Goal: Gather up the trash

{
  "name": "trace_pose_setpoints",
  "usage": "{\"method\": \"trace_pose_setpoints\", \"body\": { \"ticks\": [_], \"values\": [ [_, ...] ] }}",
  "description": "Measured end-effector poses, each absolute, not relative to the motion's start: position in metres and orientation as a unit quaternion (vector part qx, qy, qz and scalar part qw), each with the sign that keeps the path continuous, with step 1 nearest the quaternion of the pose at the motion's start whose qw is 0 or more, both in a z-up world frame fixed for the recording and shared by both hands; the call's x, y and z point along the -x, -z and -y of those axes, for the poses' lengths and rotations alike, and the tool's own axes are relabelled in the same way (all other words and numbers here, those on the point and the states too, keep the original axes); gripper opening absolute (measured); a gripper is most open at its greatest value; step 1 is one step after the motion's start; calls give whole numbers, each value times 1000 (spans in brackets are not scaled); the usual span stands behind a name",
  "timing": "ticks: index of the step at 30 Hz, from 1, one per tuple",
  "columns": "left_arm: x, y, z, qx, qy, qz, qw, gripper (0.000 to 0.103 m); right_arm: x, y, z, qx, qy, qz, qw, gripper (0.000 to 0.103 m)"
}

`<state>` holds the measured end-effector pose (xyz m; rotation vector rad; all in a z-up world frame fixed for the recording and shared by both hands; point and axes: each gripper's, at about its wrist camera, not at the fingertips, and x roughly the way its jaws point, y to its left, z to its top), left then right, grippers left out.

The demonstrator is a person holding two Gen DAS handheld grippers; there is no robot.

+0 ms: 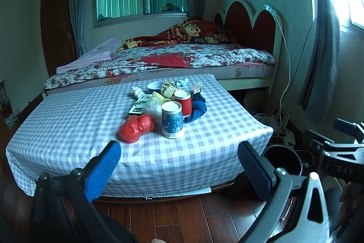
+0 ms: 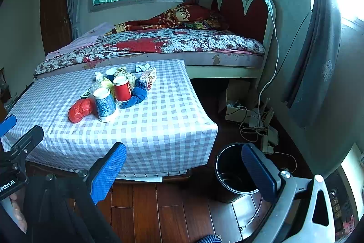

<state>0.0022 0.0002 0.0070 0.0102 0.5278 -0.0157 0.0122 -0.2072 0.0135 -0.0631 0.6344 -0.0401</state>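
A low table with a checked cloth (image 1: pixel 79 120) (image 2: pixel 163 129) holds a cluster of items. At its front lies a crumpled red plastic bag (image 1: pixel 135 128) (image 2: pixel 80 109). Beside it stand a blue patterned cup (image 1: pixel 172 119) (image 2: pixel 105 104) and a red cup (image 1: pixel 183 102) (image 2: pixel 122 90). A blue cloth (image 1: pixel 199 109) (image 2: pixel 136 96), crumpled paper (image 1: pixel 168 88) and a small carton (image 2: pixel 149 78) lie behind. A black bucket (image 1: pixel 283 161) (image 2: pixel 234 172) stands on the floor at the table's right corner. My left gripper (image 1: pixel 179 165) and right gripper (image 2: pixel 184 169) are open, empty, short of the table's front edge.
A bed with a floral quilt (image 1: pixel 182 56) runs behind the table. Cables and a power strip (image 2: pixel 257 124) litter the floor to the right, under a curtain (image 2: pixel 314 74). Wooden floor (image 2: pixel 159 208) lies in front. A door (image 1: pixel 56 22) is at the left.
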Motion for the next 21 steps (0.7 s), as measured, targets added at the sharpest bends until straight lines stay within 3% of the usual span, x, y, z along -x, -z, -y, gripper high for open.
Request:
{"method": "trace_pose_setpoints", "body": {
  "ticks": [21],
  "values": [
    [-3, -9, -2, -5, 9, -261, 965, 103, -14, -16, 209, 28, 20, -311, 950, 102]
  ]
}}
